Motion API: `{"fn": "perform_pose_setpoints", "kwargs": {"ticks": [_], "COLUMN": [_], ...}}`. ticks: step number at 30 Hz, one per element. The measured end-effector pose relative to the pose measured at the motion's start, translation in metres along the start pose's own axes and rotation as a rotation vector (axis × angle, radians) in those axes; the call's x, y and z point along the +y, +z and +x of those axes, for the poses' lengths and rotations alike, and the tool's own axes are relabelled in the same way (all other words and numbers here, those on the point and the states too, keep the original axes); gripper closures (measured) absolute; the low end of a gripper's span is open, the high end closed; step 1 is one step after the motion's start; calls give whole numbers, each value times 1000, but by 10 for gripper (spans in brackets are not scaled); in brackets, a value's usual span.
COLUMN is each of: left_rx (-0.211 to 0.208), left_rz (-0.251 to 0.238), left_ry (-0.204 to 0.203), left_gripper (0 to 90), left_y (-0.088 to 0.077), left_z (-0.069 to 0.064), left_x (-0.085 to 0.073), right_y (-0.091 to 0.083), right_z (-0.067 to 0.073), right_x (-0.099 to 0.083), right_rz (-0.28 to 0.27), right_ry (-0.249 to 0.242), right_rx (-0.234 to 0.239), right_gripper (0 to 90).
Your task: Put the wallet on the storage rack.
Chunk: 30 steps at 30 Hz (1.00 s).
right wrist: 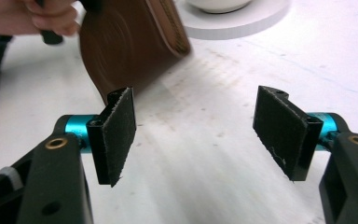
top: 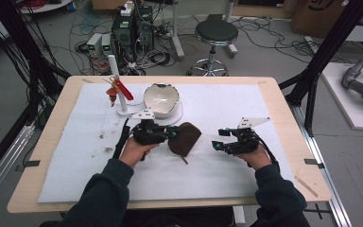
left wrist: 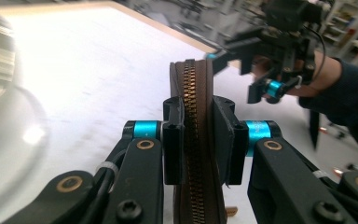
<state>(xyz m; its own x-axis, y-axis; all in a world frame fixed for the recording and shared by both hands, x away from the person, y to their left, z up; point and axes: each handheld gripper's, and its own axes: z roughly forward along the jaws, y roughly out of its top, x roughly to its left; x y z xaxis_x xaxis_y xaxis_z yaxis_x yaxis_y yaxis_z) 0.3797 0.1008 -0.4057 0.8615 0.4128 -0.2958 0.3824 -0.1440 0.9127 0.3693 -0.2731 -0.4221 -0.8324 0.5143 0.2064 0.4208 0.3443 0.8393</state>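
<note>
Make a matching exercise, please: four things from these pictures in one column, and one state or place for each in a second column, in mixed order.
1. brown zip pouch
2. right gripper
3. white bowl
4. red-handled tool

a. jaws open, nothing between them
b. on the round white base
c. clamped in the left gripper
d. on the white stand

Pairs: 1-c, 2-a, 3-b, 4-d

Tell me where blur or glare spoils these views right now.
Left gripper view: the brown pouch and its zipper are sharp, the right gripper behind is smeared, and the white mat is blown out. Right gripper view: pads crisp, pouch blurred. High view: evenly lit, soft.
</note>
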Motion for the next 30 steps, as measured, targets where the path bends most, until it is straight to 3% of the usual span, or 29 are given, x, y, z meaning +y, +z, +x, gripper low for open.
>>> {"fn": "perform_pose_setpoints", "kwargs": {"ticks": [6,15,22,30], "left_rx": [93,195,240,271], "left_rz": [-87,-146,-140,-86], "left_ry": [11,51,96,191], "left_gripper": [756,765,766,765], "left_y": [-36,-71,-74,-54], "left_z": [14,30,44,56], "left_x": [16,50,80,107], "right_y": [-6,-10,-12,-14], "right_z": [-2,-4,-5,-7], "right_x": [-1,-1,-1,-1], "right_rz": [2,-14,-21,-28], "right_ry": [-7,0,3,7], "right_rx": [-54,-83,-90,-92], "right_gripper": [305,305,305,305]}}
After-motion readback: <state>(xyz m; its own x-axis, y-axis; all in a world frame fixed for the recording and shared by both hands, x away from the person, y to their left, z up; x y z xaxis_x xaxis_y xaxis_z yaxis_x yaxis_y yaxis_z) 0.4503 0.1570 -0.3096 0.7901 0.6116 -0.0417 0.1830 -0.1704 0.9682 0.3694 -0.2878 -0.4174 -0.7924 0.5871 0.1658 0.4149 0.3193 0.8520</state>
